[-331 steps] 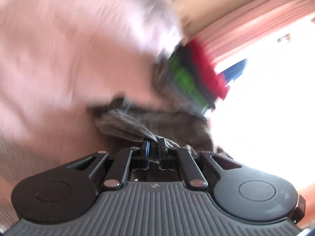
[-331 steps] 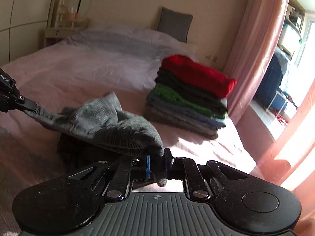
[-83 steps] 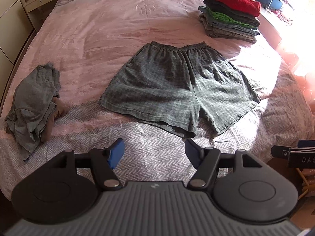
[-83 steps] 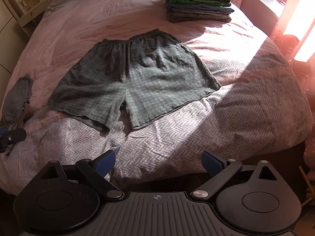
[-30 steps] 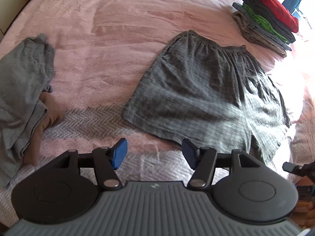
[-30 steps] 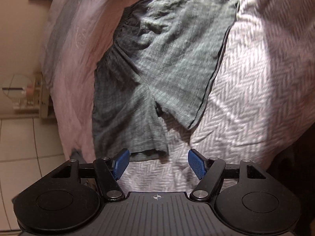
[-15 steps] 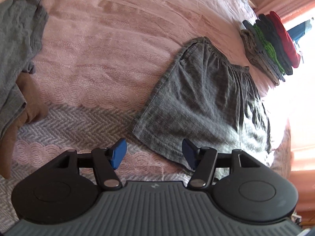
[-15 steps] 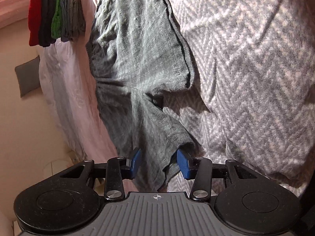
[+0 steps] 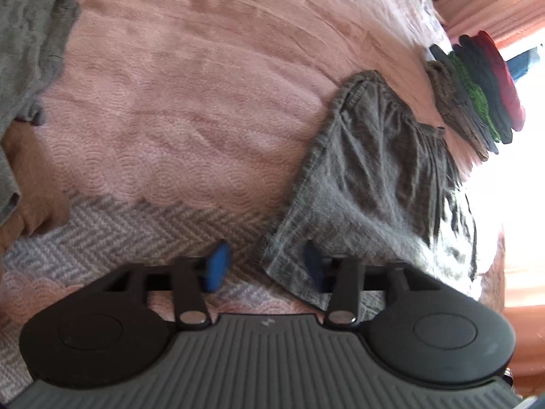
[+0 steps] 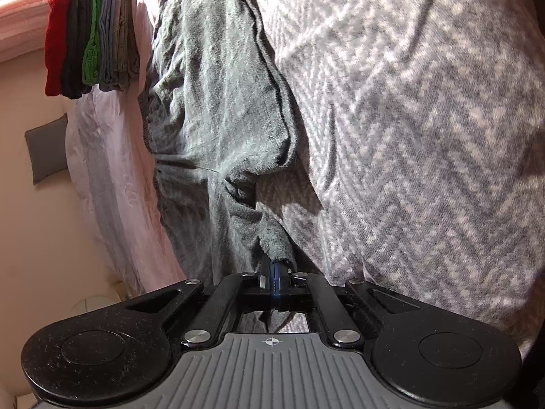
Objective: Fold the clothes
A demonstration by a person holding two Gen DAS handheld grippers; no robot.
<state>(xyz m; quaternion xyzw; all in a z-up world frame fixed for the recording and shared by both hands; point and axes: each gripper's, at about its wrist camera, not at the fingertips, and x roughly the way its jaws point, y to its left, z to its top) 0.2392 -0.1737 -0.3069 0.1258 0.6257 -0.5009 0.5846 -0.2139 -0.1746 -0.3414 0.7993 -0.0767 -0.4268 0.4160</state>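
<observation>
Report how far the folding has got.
Done: a folded stack sits on the bed. In hand: the shorts lie spread; right claw has just shut on one leg hem, left claw, jaws just closing, straddles the other corner. Left: folding them, plus the crumpled grey garment.

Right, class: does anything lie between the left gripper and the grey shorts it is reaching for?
Nothing visible does. The left gripper has a hem corner of the grey shorts between its jaws, which have just been closing, with only bare bedspread around. The crumpled clothes lie well off to the side.
</observation>
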